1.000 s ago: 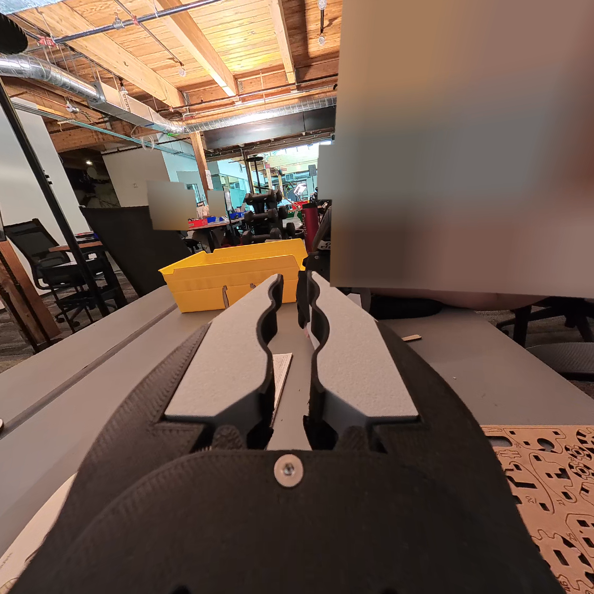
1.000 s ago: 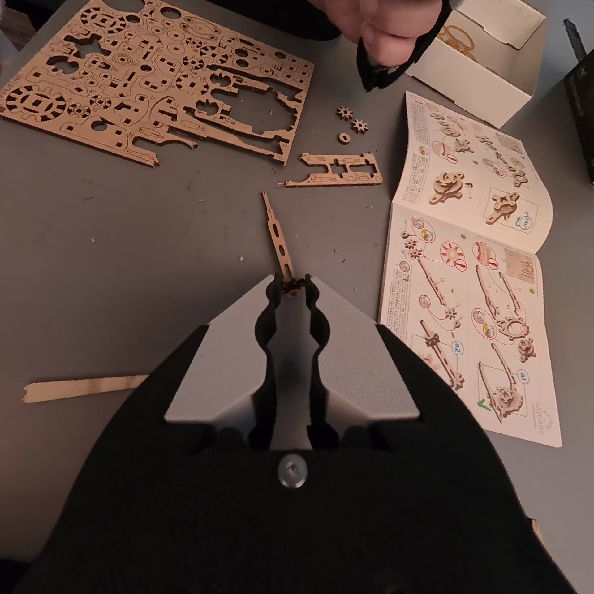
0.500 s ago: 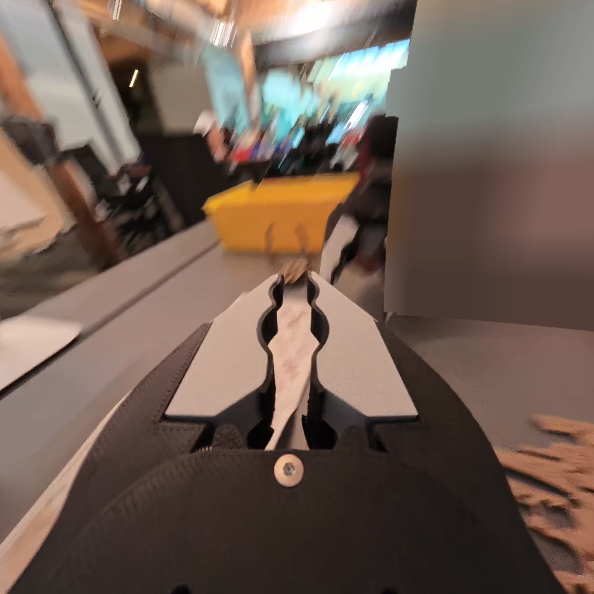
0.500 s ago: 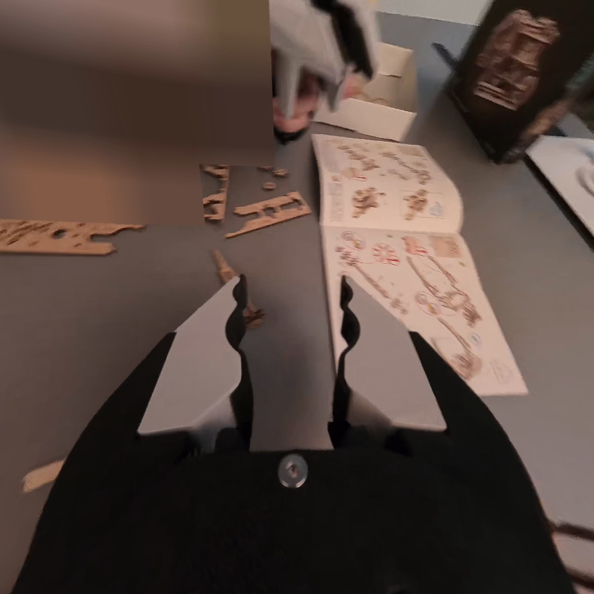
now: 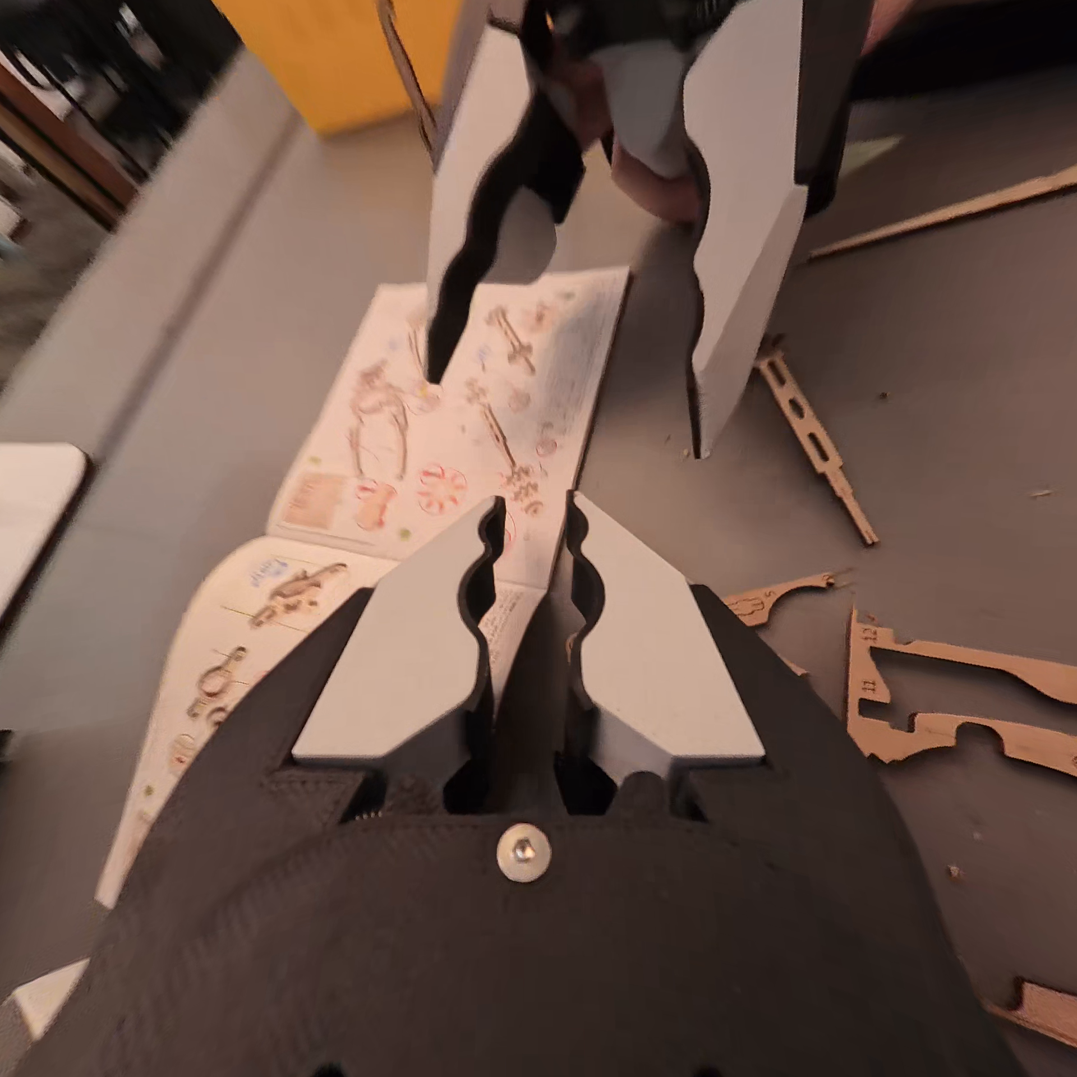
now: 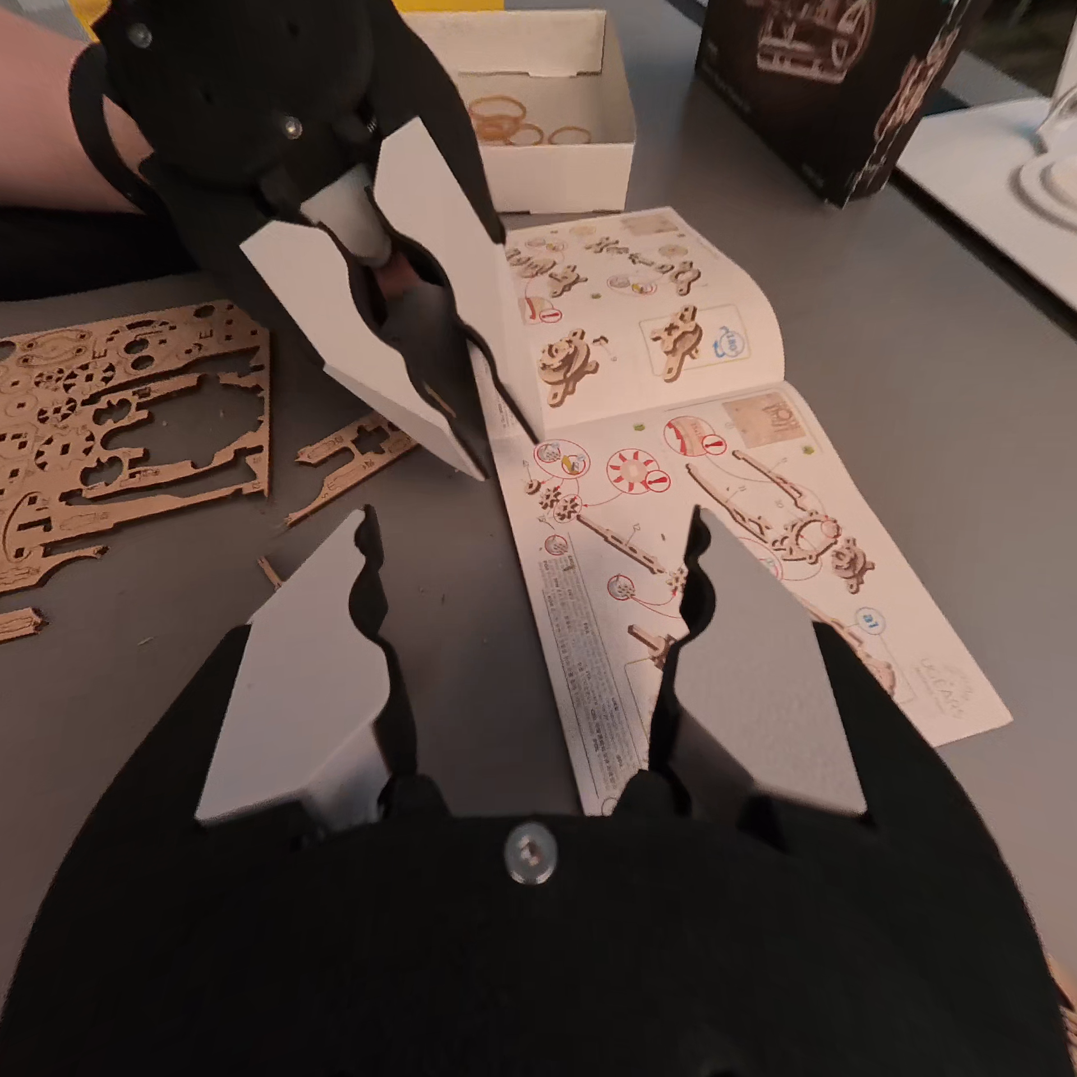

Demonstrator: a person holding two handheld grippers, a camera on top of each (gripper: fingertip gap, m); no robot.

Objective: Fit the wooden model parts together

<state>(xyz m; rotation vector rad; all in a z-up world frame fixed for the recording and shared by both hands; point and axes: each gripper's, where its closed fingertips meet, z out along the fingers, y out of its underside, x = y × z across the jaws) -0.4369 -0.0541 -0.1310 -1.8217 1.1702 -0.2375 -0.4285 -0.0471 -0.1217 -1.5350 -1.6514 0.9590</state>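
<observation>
My right gripper (image 6: 533, 513) is open wide and empty above the grey table (image 6: 454, 641), at the left edge of the instruction booklet (image 6: 728, 524). The slotted wooden strip (image 5: 810, 431) lies flat on the table beside its finger; in the right wrist view only the strip's end (image 6: 269, 571) shows. My left gripper (image 5: 534, 499) points down at the booklet's edge, facing the right gripper (image 5: 568, 411). Its jaws stand a narrow gap apart, and a small brown wooden part (image 6: 440, 402) shows between them in the right wrist view, where the left gripper (image 6: 507, 457) is at upper left.
A punched wooden parts sheet (image 6: 134, 408) and a loose H-shaped part (image 6: 361, 449) lie at left. A white box with rubber rings (image 6: 553, 169) and a dark box (image 6: 845, 87) stand behind the booklet. A yellow bin (image 5: 349, 58) and a flat stick (image 5: 961, 210) are farther off.
My right gripper opened, let go of the wooden strip and drew back. My left gripper swung down from facing the room to the table beside the booklet, its jaw gap unchanged.
</observation>
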